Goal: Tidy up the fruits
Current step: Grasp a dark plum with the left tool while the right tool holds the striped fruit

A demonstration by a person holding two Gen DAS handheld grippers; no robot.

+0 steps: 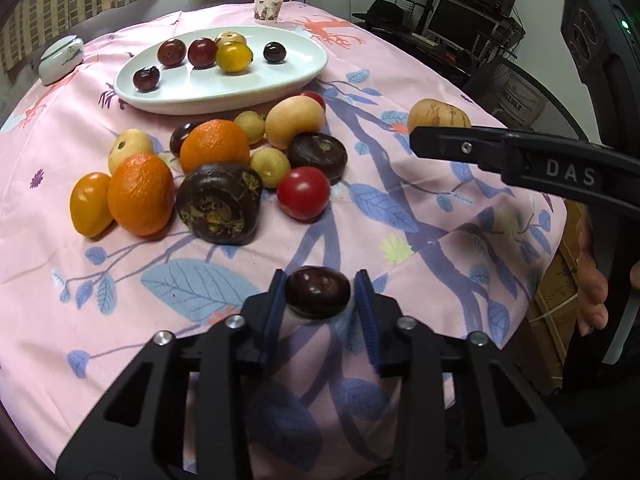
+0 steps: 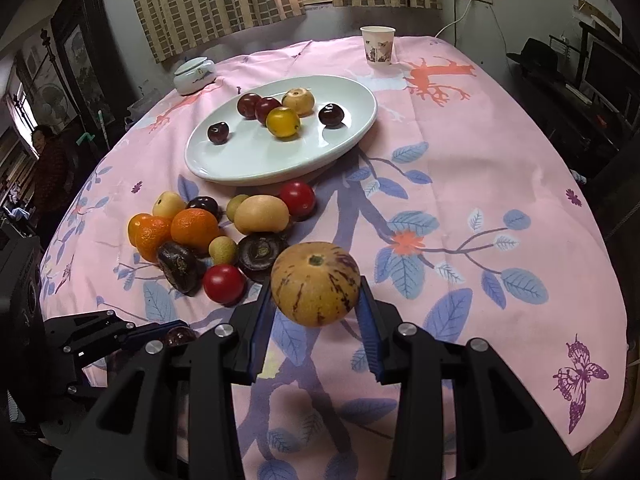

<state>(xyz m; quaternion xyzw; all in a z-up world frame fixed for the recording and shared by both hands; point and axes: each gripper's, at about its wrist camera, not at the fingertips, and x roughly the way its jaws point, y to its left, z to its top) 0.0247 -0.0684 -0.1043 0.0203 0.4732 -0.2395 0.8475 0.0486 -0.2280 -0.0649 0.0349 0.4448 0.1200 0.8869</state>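
My left gripper [image 1: 319,294] is shut on a dark brown chestnut-like fruit [image 1: 317,292] and holds it above the pink tablecloth near the front edge. My right gripper [image 2: 316,300] is shut on a yellow melon with purple streaks [image 2: 315,284]; it also shows in the left wrist view [image 1: 438,115]. A white oval plate [image 2: 256,160] at the back holds several dark plums, a yellow tomato [image 2: 283,121] and a tan fruit. A pile of loose fruit lies in front of the plate: two oranges [image 1: 214,145], red tomatoes [image 1: 304,193], dark water chestnuts [image 1: 219,203] and pale longans.
A paper cup [image 2: 377,45] stands at the table's far edge. A small lidded ceramic jar [image 2: 195,75] sits at the back left. A desk with a monitor [image 1: 460,20] stands beyond the table on the right. A person [image 2: 48,160] stands far left.
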